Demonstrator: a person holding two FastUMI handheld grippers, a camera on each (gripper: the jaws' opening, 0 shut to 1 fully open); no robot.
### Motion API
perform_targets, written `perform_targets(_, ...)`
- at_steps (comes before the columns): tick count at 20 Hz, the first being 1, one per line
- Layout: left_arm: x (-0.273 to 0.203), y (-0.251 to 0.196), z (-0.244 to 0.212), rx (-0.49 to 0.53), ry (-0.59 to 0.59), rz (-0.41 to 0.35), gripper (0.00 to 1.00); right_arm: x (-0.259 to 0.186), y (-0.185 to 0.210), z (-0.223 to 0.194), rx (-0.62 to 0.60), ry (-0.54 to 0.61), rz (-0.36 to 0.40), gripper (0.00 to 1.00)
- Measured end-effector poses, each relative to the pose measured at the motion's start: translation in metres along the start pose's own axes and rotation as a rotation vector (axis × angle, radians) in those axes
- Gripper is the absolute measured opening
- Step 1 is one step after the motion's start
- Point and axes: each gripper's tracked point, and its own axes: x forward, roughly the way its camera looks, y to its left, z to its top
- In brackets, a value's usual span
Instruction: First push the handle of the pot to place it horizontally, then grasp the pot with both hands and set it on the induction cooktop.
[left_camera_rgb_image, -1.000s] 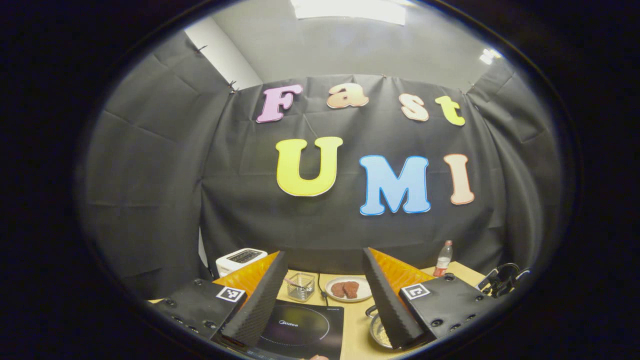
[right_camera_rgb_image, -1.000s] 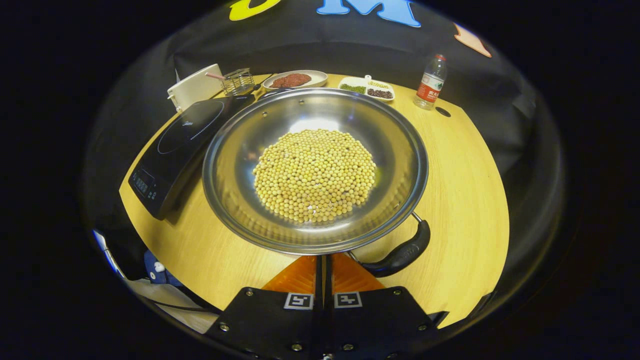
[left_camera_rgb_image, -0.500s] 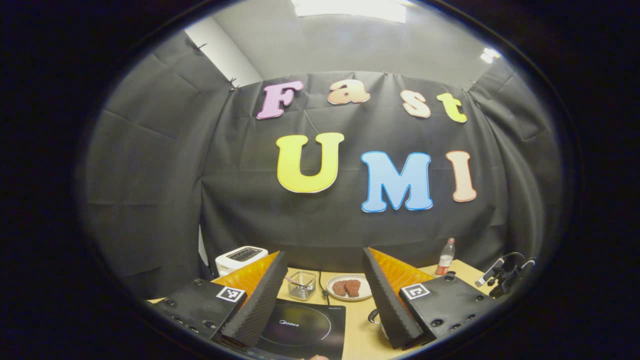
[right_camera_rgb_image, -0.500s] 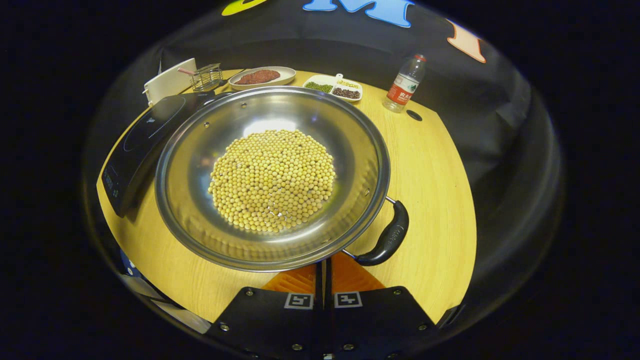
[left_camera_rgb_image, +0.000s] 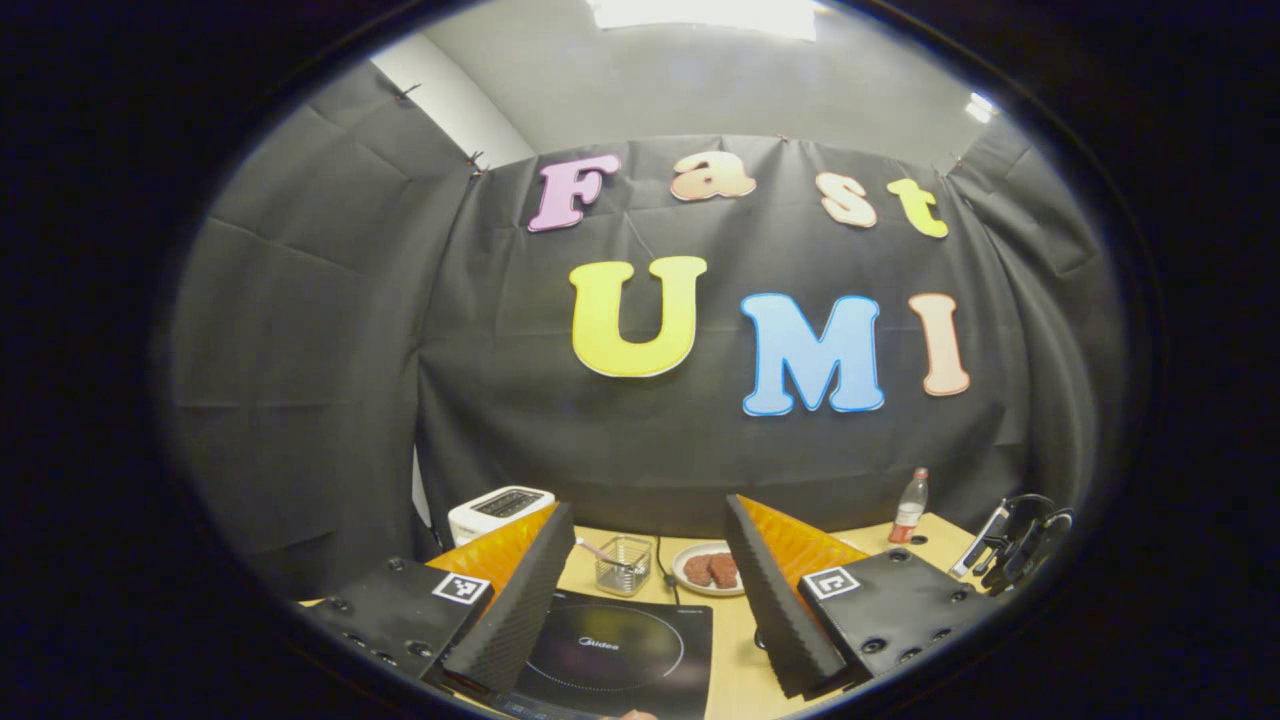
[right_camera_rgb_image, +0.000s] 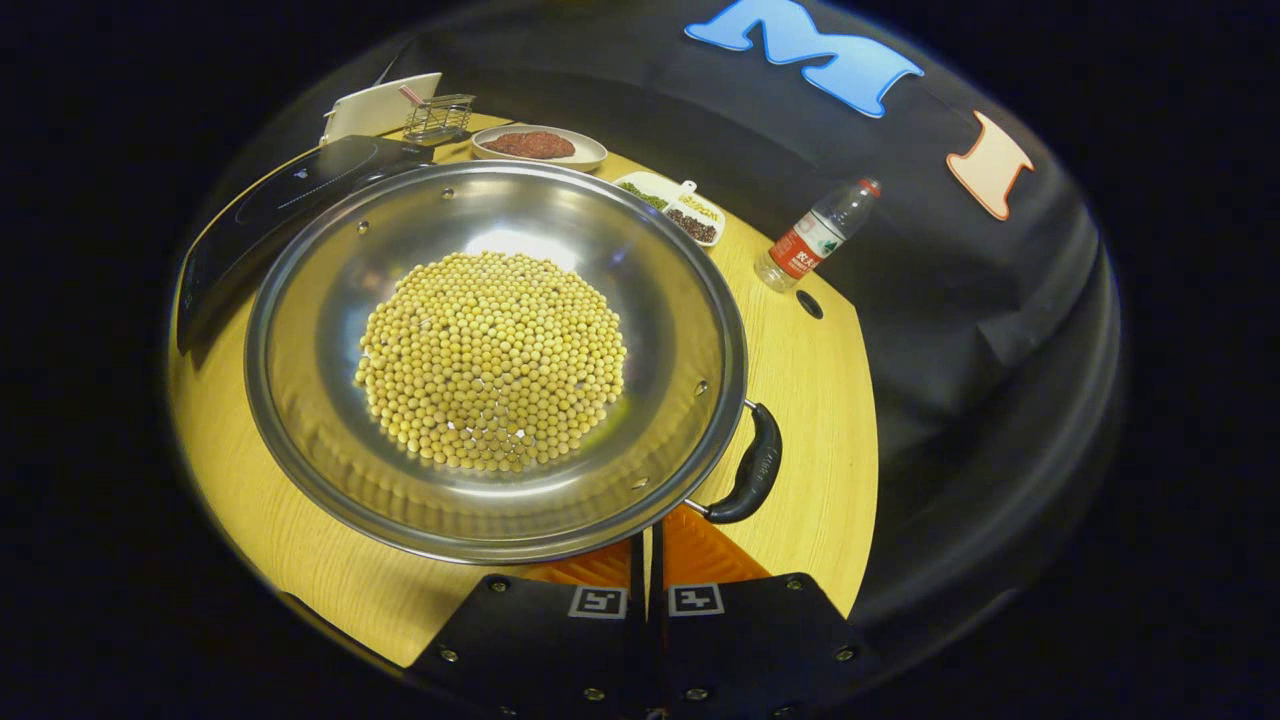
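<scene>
from the right gripper view i see the right gripper (right_camera_rgb_image: 648, 548) with its fingers pressed together, nothing between them, tips tucked just under the near rim of the pot (right_camera_rgb_image: 495, 355). the pot sits on the wooden table (right_camera_rgb_image: 820, 400), steel, holding a mound of yellow beans (right_camera_rgb_image: 492, 362). its black handle (right_camera_rgb_image: 752, 467) lies at the pot's near right, just right of the closed tips and very near them; i cannot tell whether they touch. the handle's long axis runs near-to-far along the rim, so in my judgement the push step is in hand and the next shove should go against this handle from the tips' side. the induction cooktop (right_camera_rgb_image: 285, 195) lies at the far left, its edge hidden behind the pot rim.

from the left gripper view, the left gripper (left_camera_rgb_image: 645, 590) has its jaws spread wide and empty, held above the induction cooktop, pointing at the far wall. the right gripper is clearly the nearer to the handle.
</scene>
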Motion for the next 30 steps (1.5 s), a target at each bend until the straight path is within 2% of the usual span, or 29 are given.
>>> perform_targets(4,0.004,0.01,-0.007,0.001,0.015,0.017,0.98,0.013,-0.013,0.009,0.026,-0.018,-0.049,0.01)
perform_targets(6,0.01,0.01,-0.012,0.003,0.024,0.016,0.98,0.018,-0.027,0.014,0.056,-0.03,-0.097,0.01)
perform_targets(12,0.034,-0.006,-0.023,-0.002,0.049,-0.029,0.98,0.018,-0.051,0.015,0.222,-0.037,-0.134,0.02)
perform_targets(13,0.041,-0.01,-0.028,-0.006,0.054,-0.042,1.0,0.013,-0.059,0.012,0.251,-0.035,-0.156,0.04)
perform_targets(15,0.055,-0.018,-0.036,-0.021,0.069,-0.071,0.98,0.003,-0.068,0.01,0.312,-0.04,-0.182,0.21)
perform_targets(16,0.063,-0.024,-0.043,-0.027,0.084,-0.09,0.98,-0.004,-0.073,0.011,0.345,-0.044,-0.193,0.35)
perform_targets(18,0.074,-0.04,-0.054,-0.033,0.108,-0.132,0.94,-0.015,-0.078,0.012,0.425,-0.082,-0.202,0.75)
perform_targets(19,0.079,-0.045,-0.057,-0.031,0.117,-0.145,0.98,-0.024,-0.083,0.016,0.457,-0.101,-0.209,0.96)
perform_targets(20,0.084,-0.051,-0.061,-0.027,0.127,-0.151,0.94,-0.029,-0.087,0.019,0.487,-0.123,-0.207,0.98)
perform_targets(21,0.086,-0.058,-0.066,-0.024,0.138,-0.155,0.98,-0.037,-0.091,0.024,0.515,-0.156,-0.209,0.97)
perform_targets(22,0.089,-0.067,-0.069,-0.023,0.151,-0.163,0.94,-0.042,-0.095,0.031,0.536,-0.195,-0.204,0.97)
perform_targets(23,0.091,-0.077,-0.073,-0.021,0.165,-0.174,0.98,-0.047,-0.1,0.037,0.556,-0.234,-0.201,0.97)
perform_targets(24,0.093,-0.086,-0.077,-0.016,0.181,-0.178,0.98,-0.052,-0.102,0.045,0.574,-0.271,-0.183,0.98)
perform_targets(25,0.093,-0.094,-0.084,-0.011,0.196,-0.182,0.94,-0.055,-0.102,0.051,0.586,-0.301,-0.16,0.97)
perform_targets(26,0.094,-0.103,-0.091,-0.01,0.213,-0.182,0.98,-0.057,-0.102,0.057,0.593,-0.33,-0.137,0.97)
perform_targets(27,0.095,-0.111,-0.1,-0.013,0.239,-0.183,0.98,-0.057,-0.101,0.061,0.593,-0.346,-0.113,0.98)
perform_targets(28,0.093,-0.117,-0.11,-0.016,0.273,-0.186,0.94,-0.057,-0.099,0.064,0.591,-0.357,-0.1,0.97)
perform_targets(29,0.09,-0.125,-0.122,-0.014,0.312,-0.186,0.94,-0.055,-0.098,0.064,0.587,-0.363,-0.085,0.97)
perform_targets(30,0.088,-0.13,-0.131,-0.008,0.337,-0.187,0.98,-0.053,-0.096,0.067,0.584,-0.367,-0.068,0.98)
